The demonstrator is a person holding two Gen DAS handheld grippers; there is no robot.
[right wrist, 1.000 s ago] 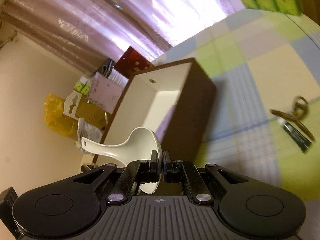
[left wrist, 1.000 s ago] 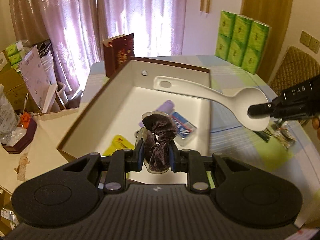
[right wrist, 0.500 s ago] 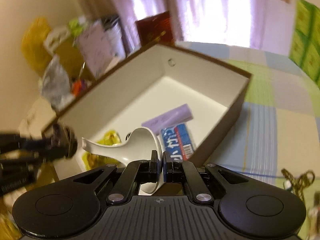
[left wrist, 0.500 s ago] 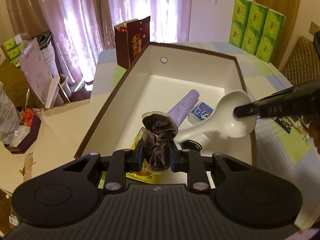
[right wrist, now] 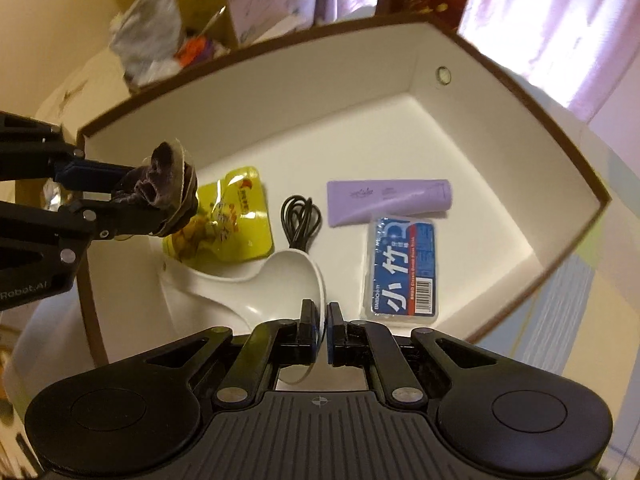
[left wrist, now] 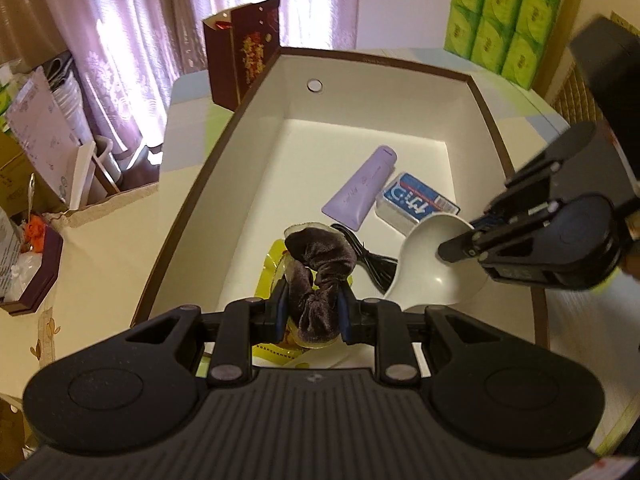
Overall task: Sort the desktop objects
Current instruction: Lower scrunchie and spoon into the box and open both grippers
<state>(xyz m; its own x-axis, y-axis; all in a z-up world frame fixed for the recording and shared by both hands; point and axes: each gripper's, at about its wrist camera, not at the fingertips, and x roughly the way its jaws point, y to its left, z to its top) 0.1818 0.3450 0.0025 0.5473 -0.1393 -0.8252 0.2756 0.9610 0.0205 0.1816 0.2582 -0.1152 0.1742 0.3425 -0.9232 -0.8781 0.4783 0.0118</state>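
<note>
Table point(left wrist: 120, 240): pale top, carries the box.
Box point(left wrist: 400, 100): white inside, brown rim, open top, fills centre of both views. Both grippers sit over its interior.
Left gripper point(left wrist: 312, 308): clenched on dark brown velvet scrunchie point(left wrist: 320, 264), fingers pressed into it from both sides. In the right wrist view it enters from 9 o'clock, scrunchie above the box's near-left corner.
Right gripper point(right wrist: 323, 320): jaws pinched on the bowl rim of the white spoon point(right wrist: 280, 280). In the left wrist view it enters from 3 o'clock; spoon bowl tilted, handle running toward 9 o'clock in the right wrist view, over the box floor. Contact with floor: cannot tell.
Box contents, large to small:
- yellow pouch point(right wrist: 236, 216), 10 o'clock of the spoon bowl, partly under the scrunchie.
- lilac tube point(right wrist: 388, 200), lying flat at 1 o'clock of the spoon.
- blue packet point(right wrist: 404, 272), touching the tube's lower edge, 3 o'clock of the spoon bowl.
- black cable point(right wrist: 300, 220), coiled, between pouch and tube, just beside the spoon bowl at 12 o'clock.
</note>
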